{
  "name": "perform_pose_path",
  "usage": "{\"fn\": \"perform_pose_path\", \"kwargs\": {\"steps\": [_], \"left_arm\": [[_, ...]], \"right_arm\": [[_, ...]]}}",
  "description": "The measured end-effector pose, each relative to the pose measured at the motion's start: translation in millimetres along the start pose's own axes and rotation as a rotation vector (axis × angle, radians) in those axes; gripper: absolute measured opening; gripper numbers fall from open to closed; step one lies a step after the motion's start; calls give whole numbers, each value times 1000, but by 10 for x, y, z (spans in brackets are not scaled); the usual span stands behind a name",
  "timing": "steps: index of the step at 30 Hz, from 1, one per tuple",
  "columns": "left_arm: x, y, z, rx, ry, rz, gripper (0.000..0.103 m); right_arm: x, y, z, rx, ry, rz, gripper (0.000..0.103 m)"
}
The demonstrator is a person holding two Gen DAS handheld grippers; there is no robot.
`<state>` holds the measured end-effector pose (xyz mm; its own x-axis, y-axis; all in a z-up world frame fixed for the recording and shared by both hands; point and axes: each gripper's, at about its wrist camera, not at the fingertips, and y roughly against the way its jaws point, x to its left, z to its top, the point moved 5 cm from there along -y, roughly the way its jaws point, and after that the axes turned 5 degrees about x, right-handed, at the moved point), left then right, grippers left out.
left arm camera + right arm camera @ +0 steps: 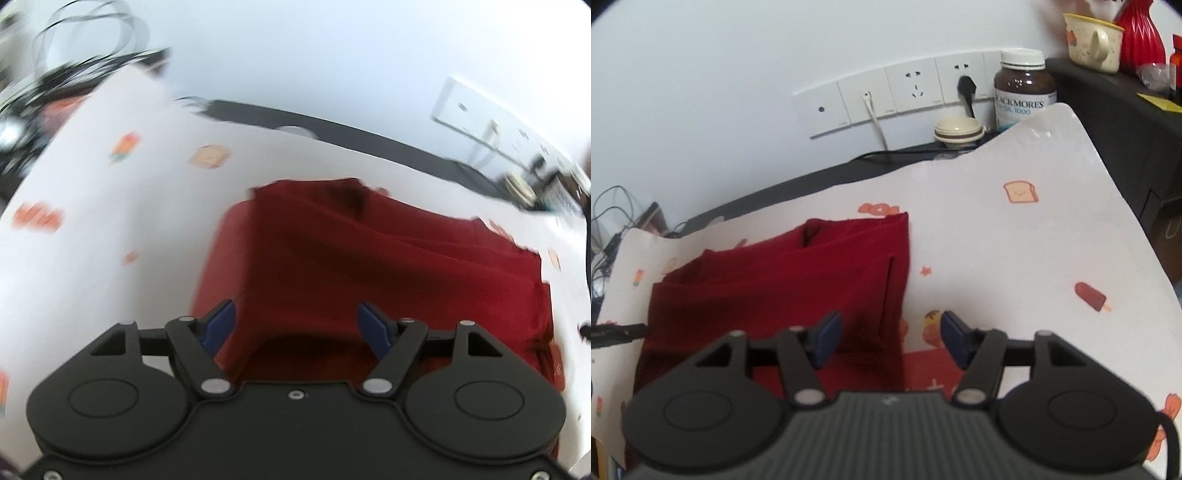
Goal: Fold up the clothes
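Lying on the patterned white sheet, the dark red garment sits folded into a rough rectangle of several overlapping layers, well short of the wall sockets and nearer the onlooker than the toast print on the sheet. Judged from its creases and soft edges, it is light, limp cloth with no stiffness: it will sag and slide over itself when lifted, so a hold is best taken on a folded edge or corner where the layers stack, pinching all of them together. The left gripper hangs over the near part of the garment with its blue pads standing wide apart and nothing between them. The right gripper stands likewise parted and holding nothing, astride the garment's right edge, one pad over red cloth and the other over bare sheet. The right wrist view is sharp and alone shows the vertical fold line near that right edge, the supplement bottle beside the sockets, and the mug on the dark shelf. The left wrist view is blurred, but alone shows the garment's far left corner and tangled cables beyond the sheet.
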<state>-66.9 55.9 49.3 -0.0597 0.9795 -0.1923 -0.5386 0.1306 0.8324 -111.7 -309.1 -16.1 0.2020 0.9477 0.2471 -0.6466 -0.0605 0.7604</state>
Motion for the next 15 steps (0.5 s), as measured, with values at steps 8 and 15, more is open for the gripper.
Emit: {"fn": "perform_pose_path", "kwargs": {"steps": [8, 15], "left_arm": [[445, 468, -478, -46, 67, 3, 73], [696, 796, -967, -84, -7, -83, 66]], "right_arm": [[170, 167, -255, -7, 89, -21, 65], [203, 614, -716, -70, 11, -28, 69]]}}
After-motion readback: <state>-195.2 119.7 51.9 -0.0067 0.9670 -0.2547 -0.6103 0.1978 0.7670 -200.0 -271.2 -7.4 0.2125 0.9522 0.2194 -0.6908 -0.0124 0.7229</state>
